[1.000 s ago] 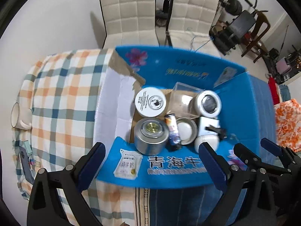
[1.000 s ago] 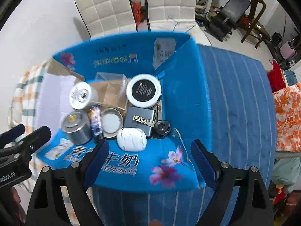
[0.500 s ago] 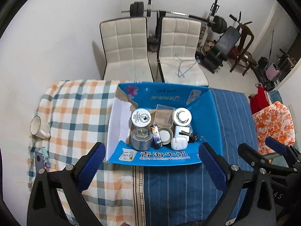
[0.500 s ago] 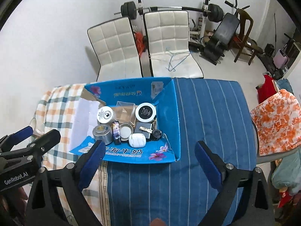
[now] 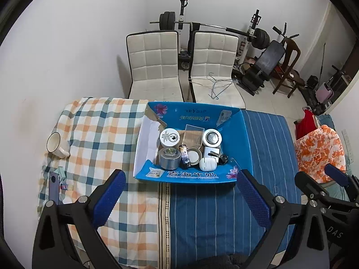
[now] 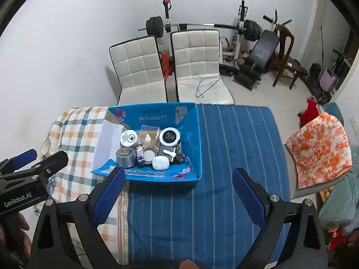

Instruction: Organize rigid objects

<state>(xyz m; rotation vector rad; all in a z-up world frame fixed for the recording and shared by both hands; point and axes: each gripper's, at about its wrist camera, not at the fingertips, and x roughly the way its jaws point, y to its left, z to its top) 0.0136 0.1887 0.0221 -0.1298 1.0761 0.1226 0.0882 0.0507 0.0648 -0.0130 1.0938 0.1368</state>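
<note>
An open blue cardboard box [image 5: 233, 132] [image 6: 193, 134] sits on the table and holds several rigid items: a white round tin [image 5: 169, 137], a grey tape roll [image 5: 169, 158], a silver-lidded jar [image 5: 212, 137], a clear plastic case [image 5: 193, 134], a white earbud case [image 5: 207, 164] and a black key fob [image 5: 223, 158]. My left gripper [image 5: 181, 197] hangs open, high above the near table edge, with nothing between its fingers. My right gripper [image 6: 179, 197] is also open and empty, well back from the box. Each gripper shows at the edge of the other's view.
A white mug [image 5: 55, 144] and a phone [image 5: 54, 187] lie on the checked cloth at the left. Striped blue cloth [image 6: 235, 157] covers the right half. Two white chairs [image 5: 154, 62] stand behind the table, gym gear beyond. An orange floral cloth [image 6: 318, 150] drapes a chair at the right.
Both grippers have pulled up and back from just above the box, so the box now looks small and the whole table and room show. Both stayed open.
</note>
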